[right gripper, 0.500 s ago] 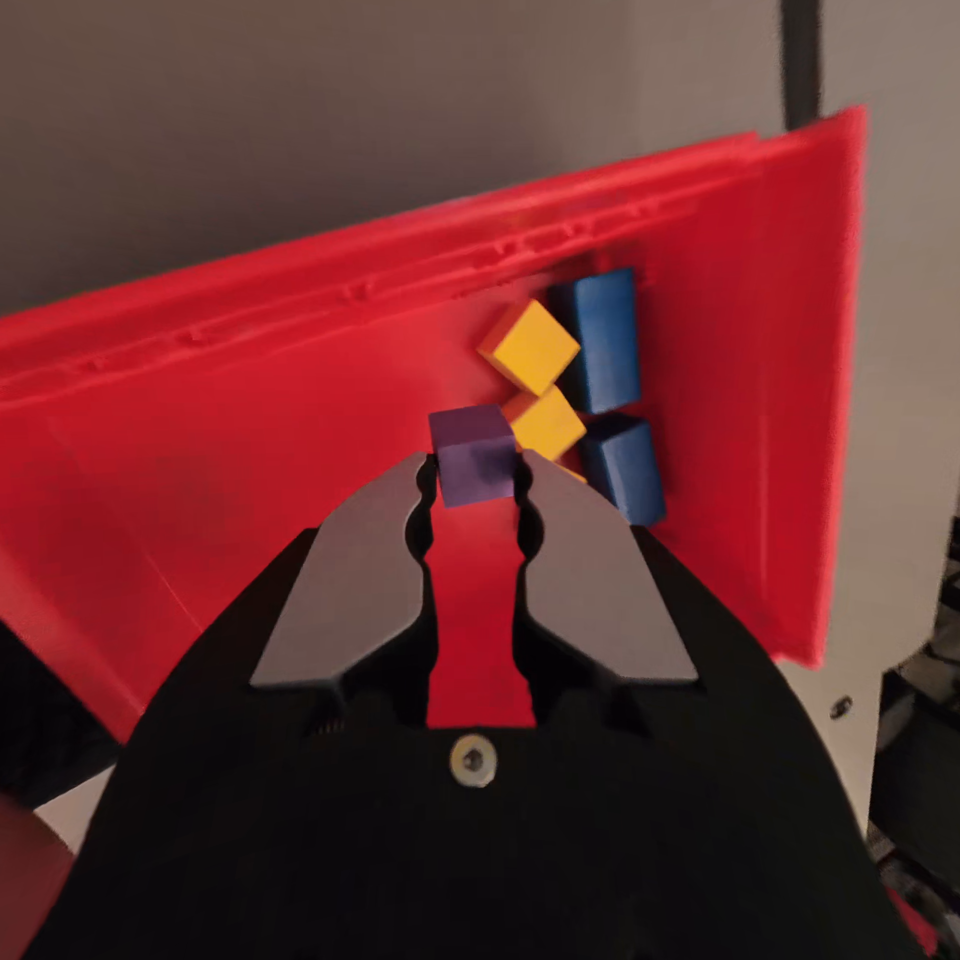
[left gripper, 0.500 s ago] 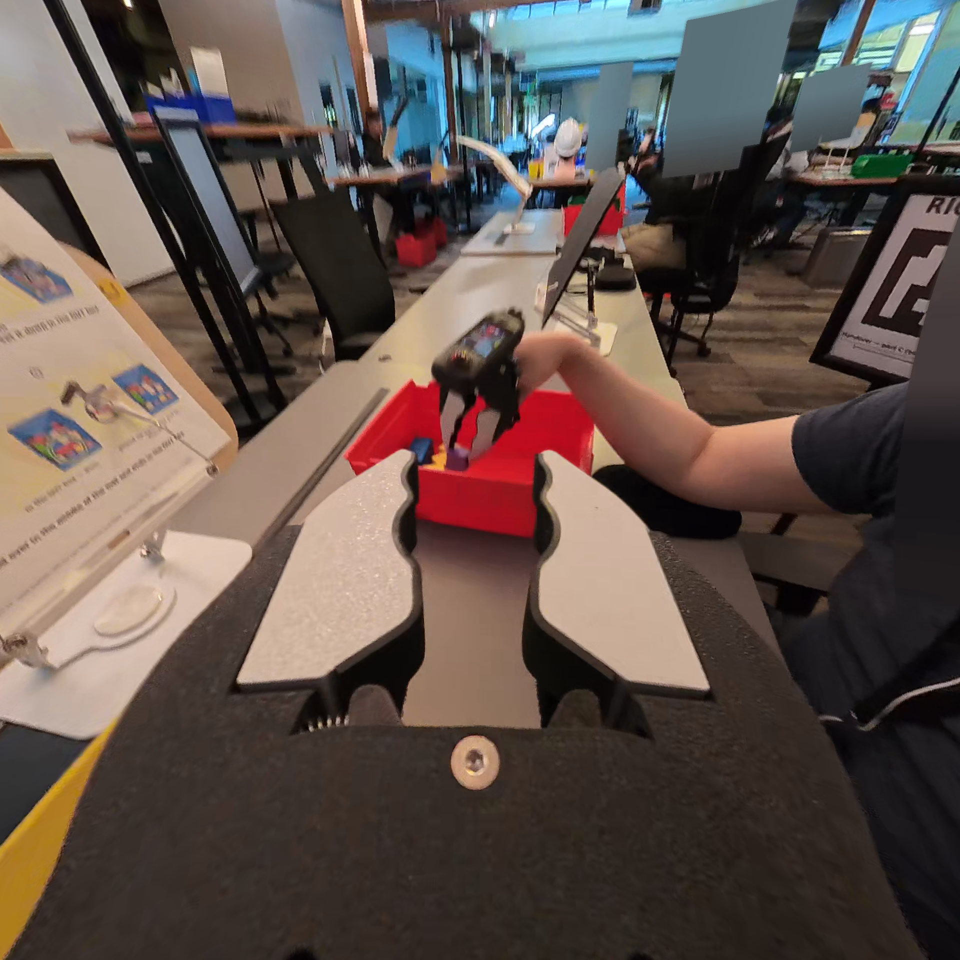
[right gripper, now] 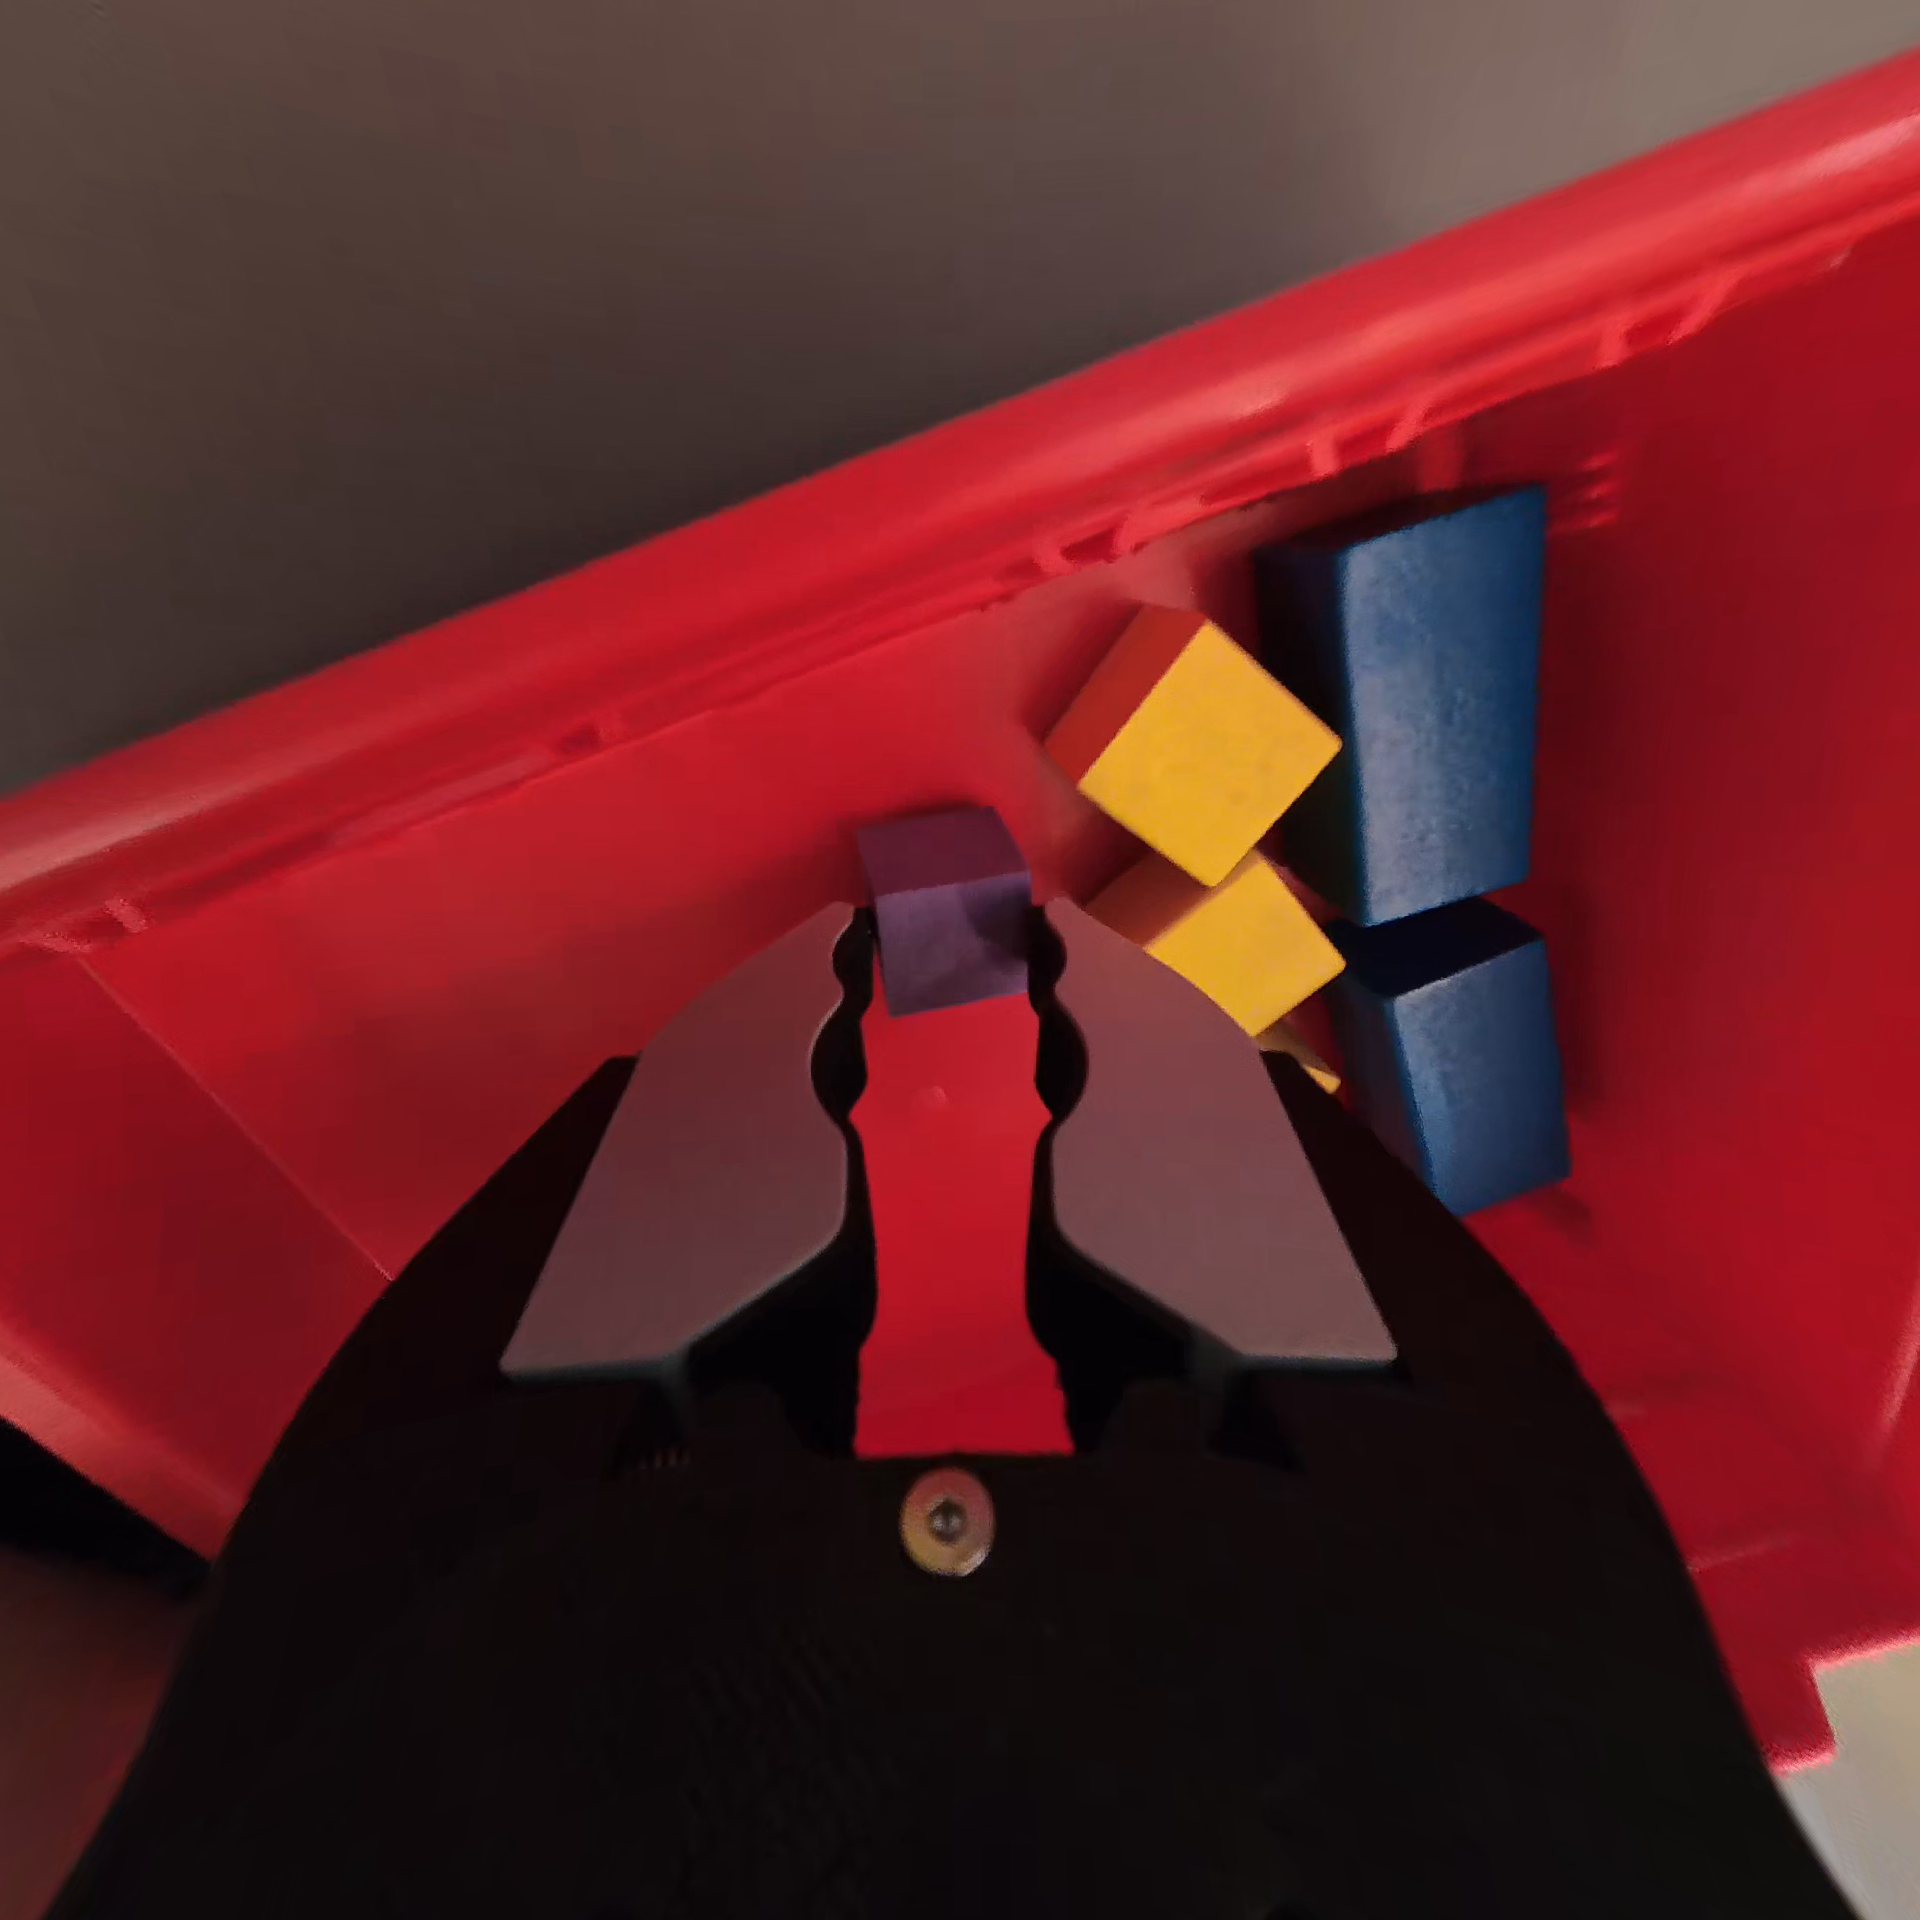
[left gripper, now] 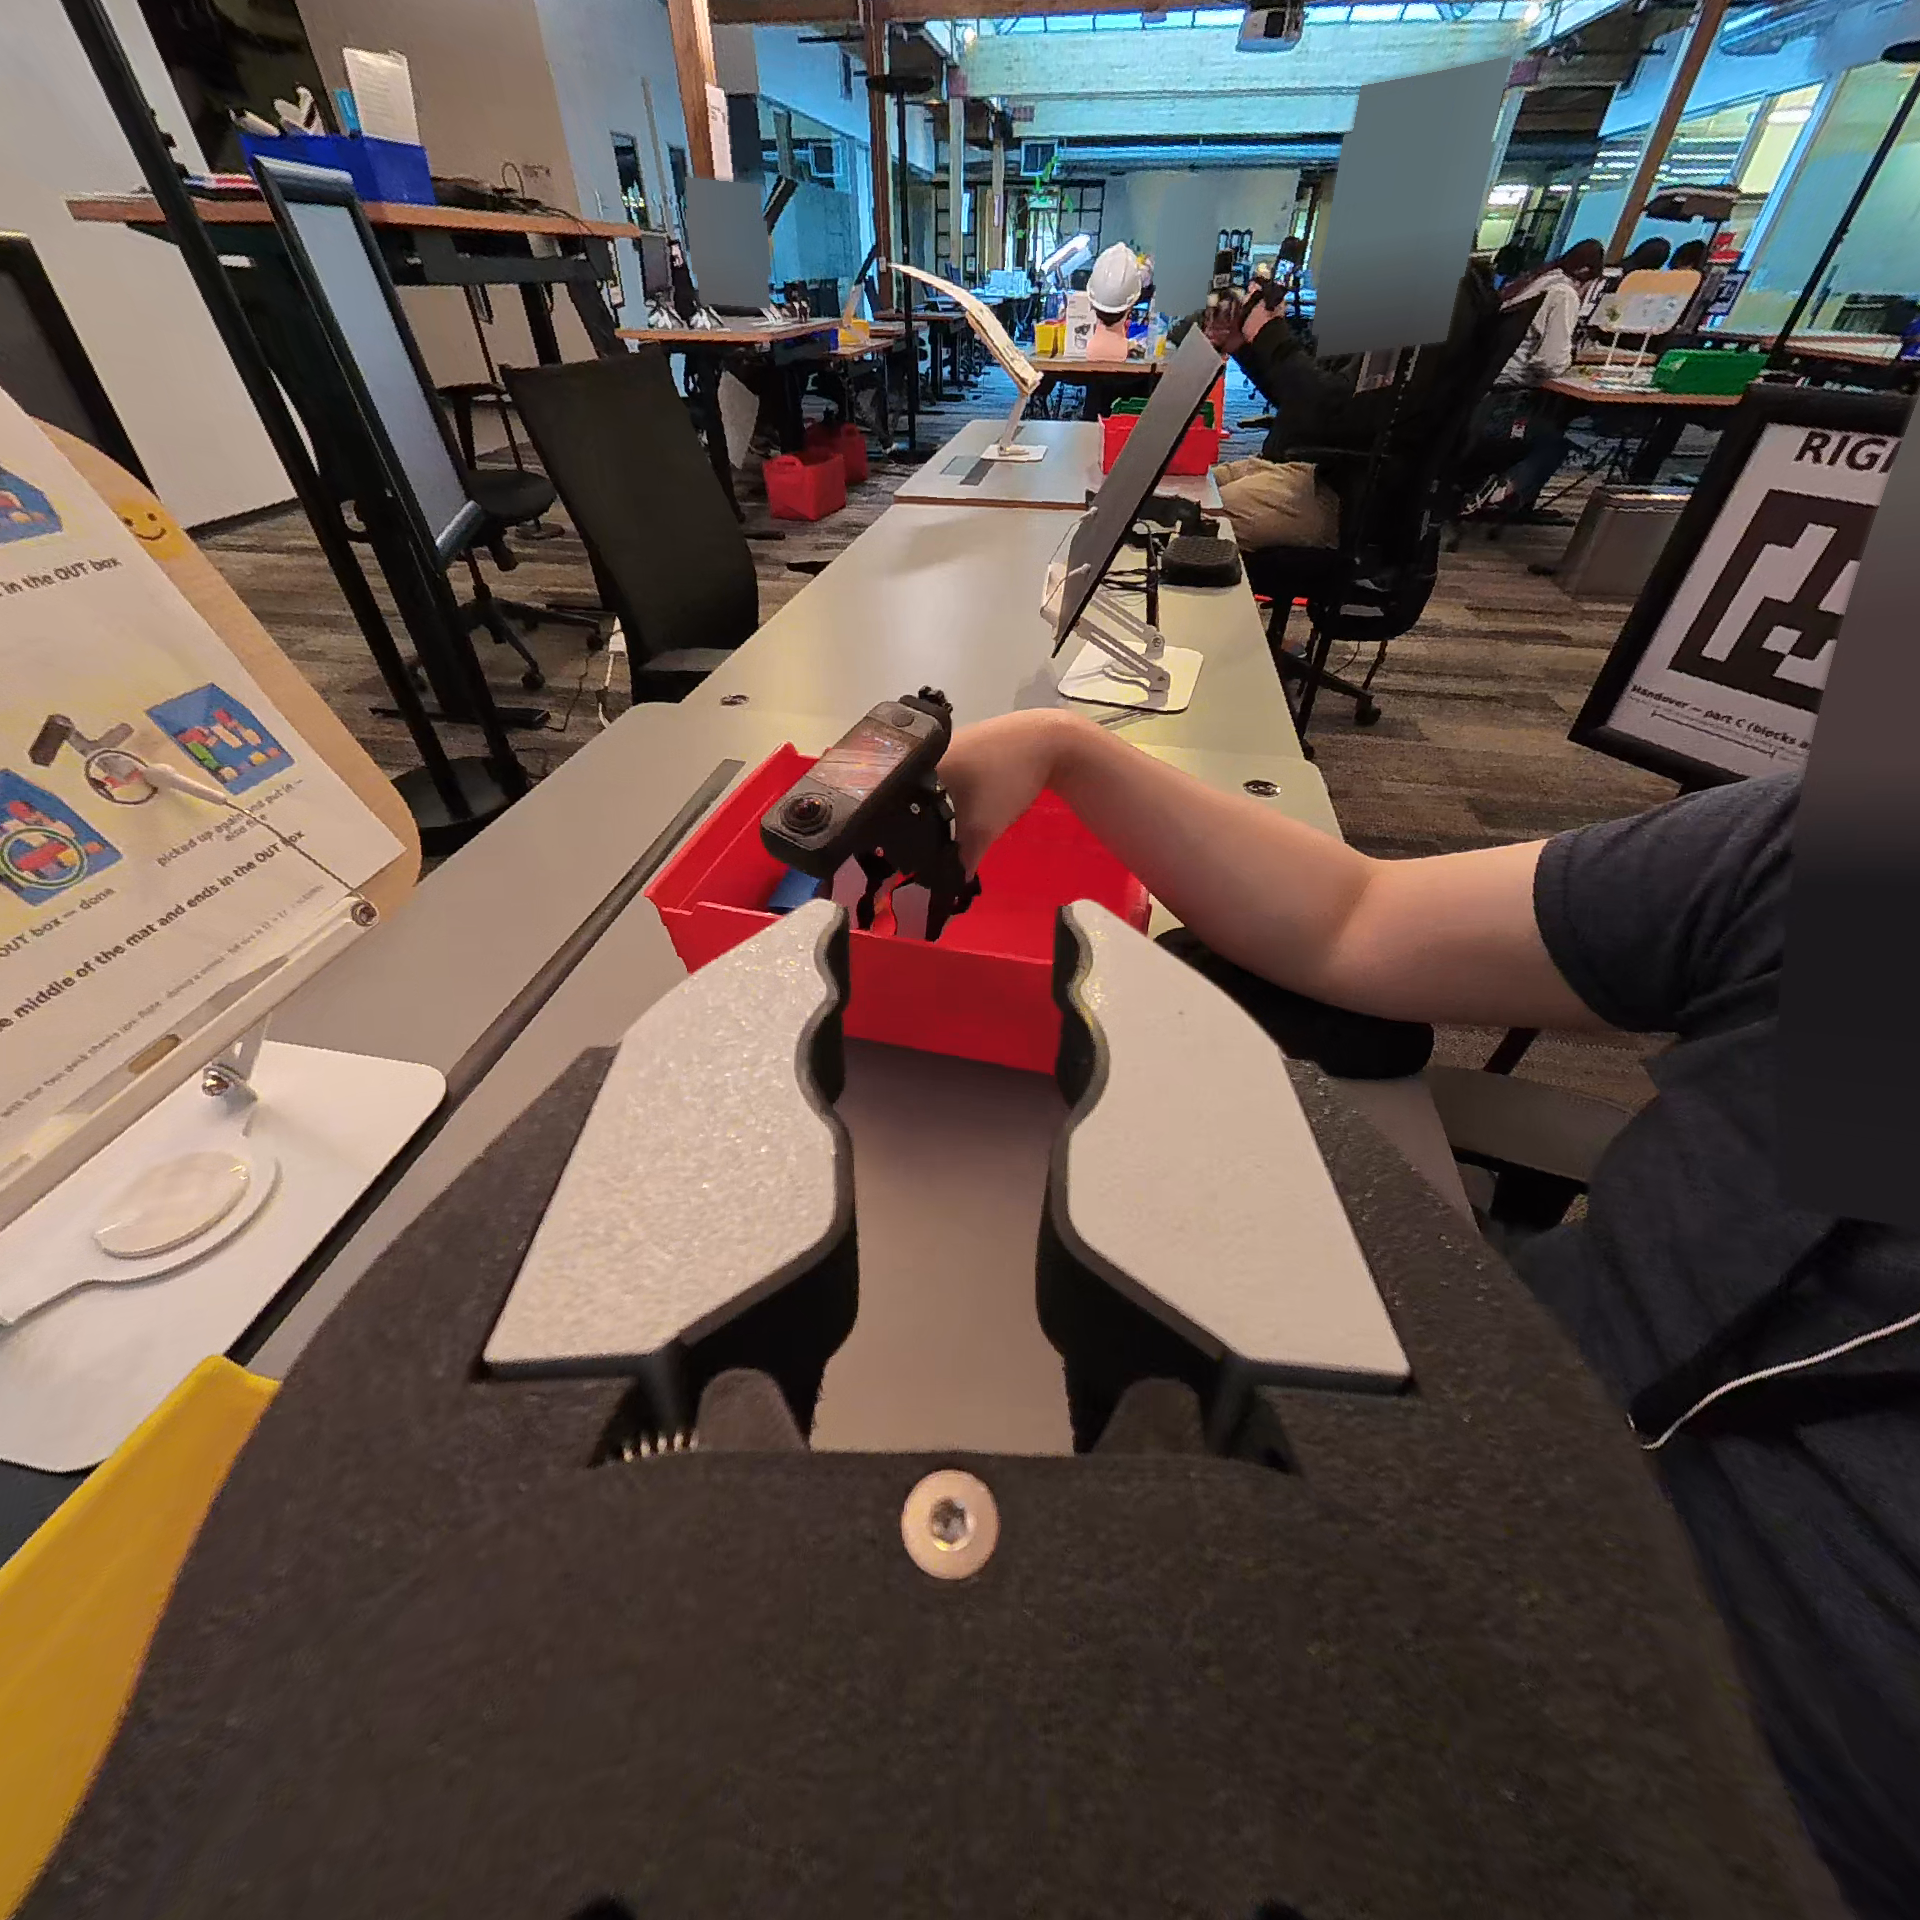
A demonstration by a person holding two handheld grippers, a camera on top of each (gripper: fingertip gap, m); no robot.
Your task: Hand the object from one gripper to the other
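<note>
The right gripper (right gripper: 948, 935) reaches into a red bin (right gripper: 520, 748), its two fingertips pressed on either side of a purple cube (right gripper: 951, 920) just past centre. At about one o'clock from the cube lies a yellow cube (right gripper: 1195, 764) turned cornerwise, with a second yellow cube (right gripper: 1236, 945) touching it below, partly behind the gripper's right finger (right gripper: 1174, 1153). Further toward two and three o'clock, two blue blocks (right gripper: 1423, 717) lie end to end near the bin's side wall. Grey desk (right gripper: 520, 260) shows beyond the bin's rim at twelve o'clock.
</note>
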